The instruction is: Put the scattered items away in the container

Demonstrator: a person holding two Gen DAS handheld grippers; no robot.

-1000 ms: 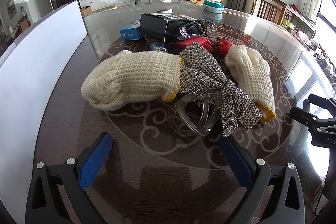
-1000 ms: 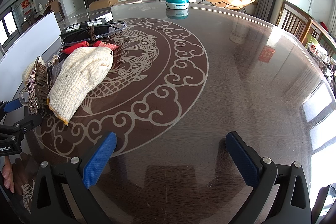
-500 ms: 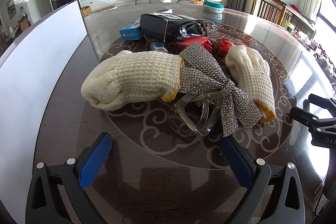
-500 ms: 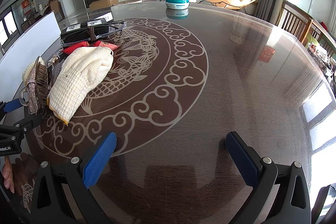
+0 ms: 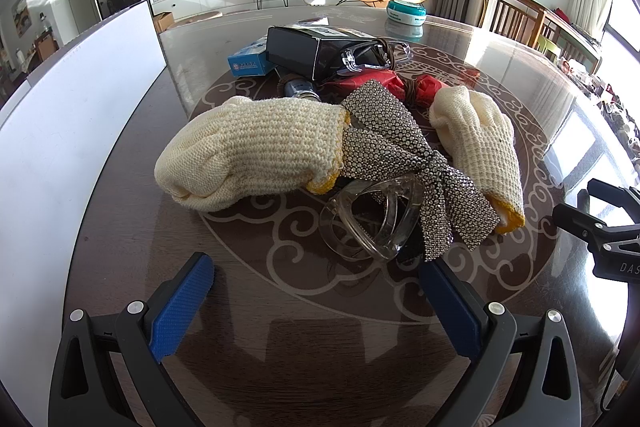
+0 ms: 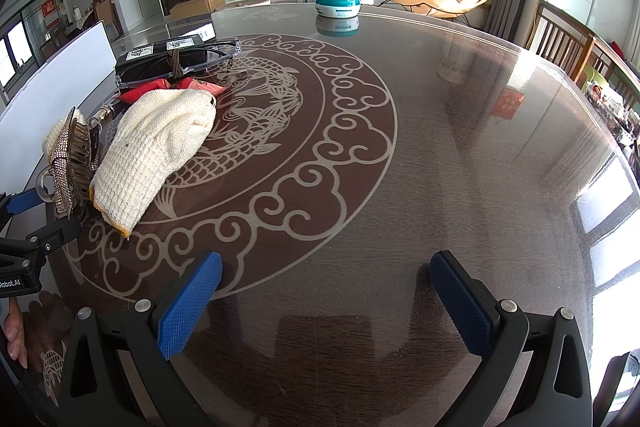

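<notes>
Gloves (image 5: 256, 147), hair clip (image 5: 376, 223) and the rest lie heaped on the bench (image 6: 440, 147), nothing tidied yet. My left fingers (image 5: 320, 303) and right fingers (image 6: 328, 303) gape wide, empty; I see no container.

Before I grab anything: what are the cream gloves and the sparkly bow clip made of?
Gloves: knitted yarn, likely cotton, matte, with visible ribbed stitches and yellow cuff edging. Bow clip: fabric-like bow studded with glinting rhinestones; its claw looks like clear glossy plastic.

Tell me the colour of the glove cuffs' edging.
Yellow edging on cream knit gloves, clearest in the left wrist view.
</notes>
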